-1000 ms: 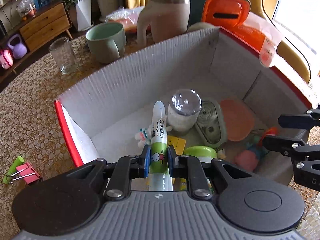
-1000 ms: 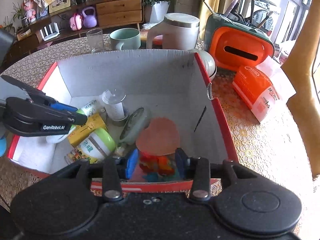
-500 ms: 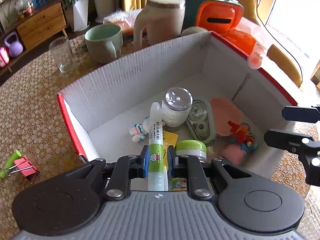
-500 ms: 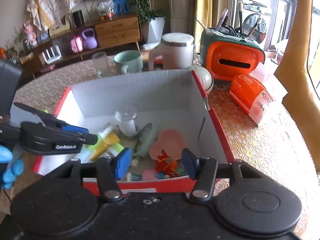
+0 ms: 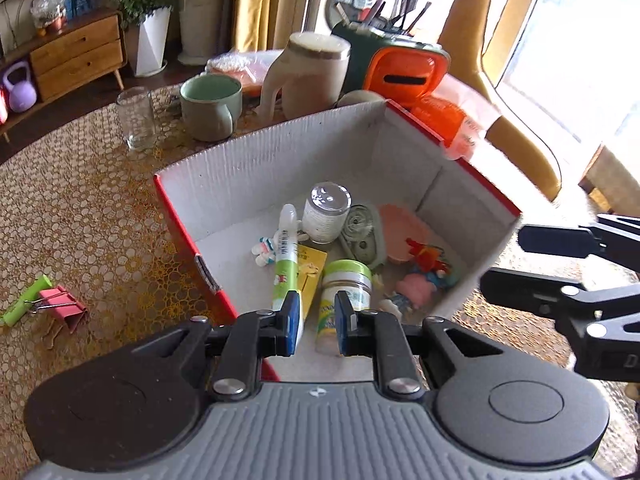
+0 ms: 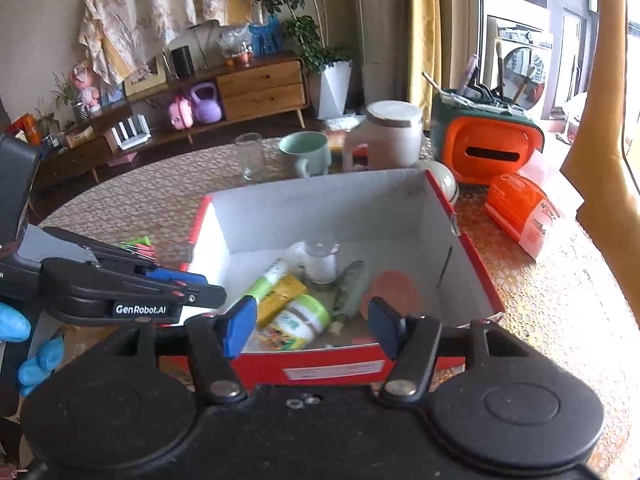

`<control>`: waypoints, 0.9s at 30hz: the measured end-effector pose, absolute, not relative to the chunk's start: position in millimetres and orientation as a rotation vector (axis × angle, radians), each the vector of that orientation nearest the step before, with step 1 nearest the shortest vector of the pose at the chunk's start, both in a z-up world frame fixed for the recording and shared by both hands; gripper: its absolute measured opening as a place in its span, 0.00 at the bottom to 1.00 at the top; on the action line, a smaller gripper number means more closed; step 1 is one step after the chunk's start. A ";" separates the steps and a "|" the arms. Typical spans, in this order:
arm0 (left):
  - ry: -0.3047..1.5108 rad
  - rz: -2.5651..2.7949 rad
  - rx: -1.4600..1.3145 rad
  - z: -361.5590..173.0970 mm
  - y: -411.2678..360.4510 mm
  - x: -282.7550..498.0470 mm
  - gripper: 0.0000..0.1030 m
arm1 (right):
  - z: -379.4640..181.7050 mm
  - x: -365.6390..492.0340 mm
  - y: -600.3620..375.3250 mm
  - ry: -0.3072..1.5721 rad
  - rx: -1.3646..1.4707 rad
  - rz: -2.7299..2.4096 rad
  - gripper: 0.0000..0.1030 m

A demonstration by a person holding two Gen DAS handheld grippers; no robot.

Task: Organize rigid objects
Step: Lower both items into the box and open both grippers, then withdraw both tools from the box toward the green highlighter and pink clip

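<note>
A red cardboard box with white inner walls holds several items: a green-and-white tube, a clear-capped jar, a green-lidded jar, a pink heart-shaped lid and a colourful toy. My left gripper is open and empty above the box's near edge; the tube lies in the box past its left pad. My right gripper is open wide and empty above the box's near wall. A pink binder clip and a green marker lie on the table left of the box.
Behind the box stand a glass, a green mug, a beige lidded jug and an orange-and-green holder. An orange packet lies right of the box. The table has a patterned gold cloth.
My left gripper opened and let go of the tube, which now lies in the box. My right gripper opened, released the toy and pulled back and up.
</note>
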State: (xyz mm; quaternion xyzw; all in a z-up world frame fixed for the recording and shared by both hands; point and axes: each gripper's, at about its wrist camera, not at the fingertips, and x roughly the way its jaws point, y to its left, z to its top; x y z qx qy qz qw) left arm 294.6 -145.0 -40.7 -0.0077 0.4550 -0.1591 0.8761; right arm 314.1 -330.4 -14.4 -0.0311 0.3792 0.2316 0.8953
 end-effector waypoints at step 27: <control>0.759 -0.278 -0.048 -7.3 -30.1 184.6 0.45 | 2.1 230.7 -233.8 0.683 -0.078 0.633 0.80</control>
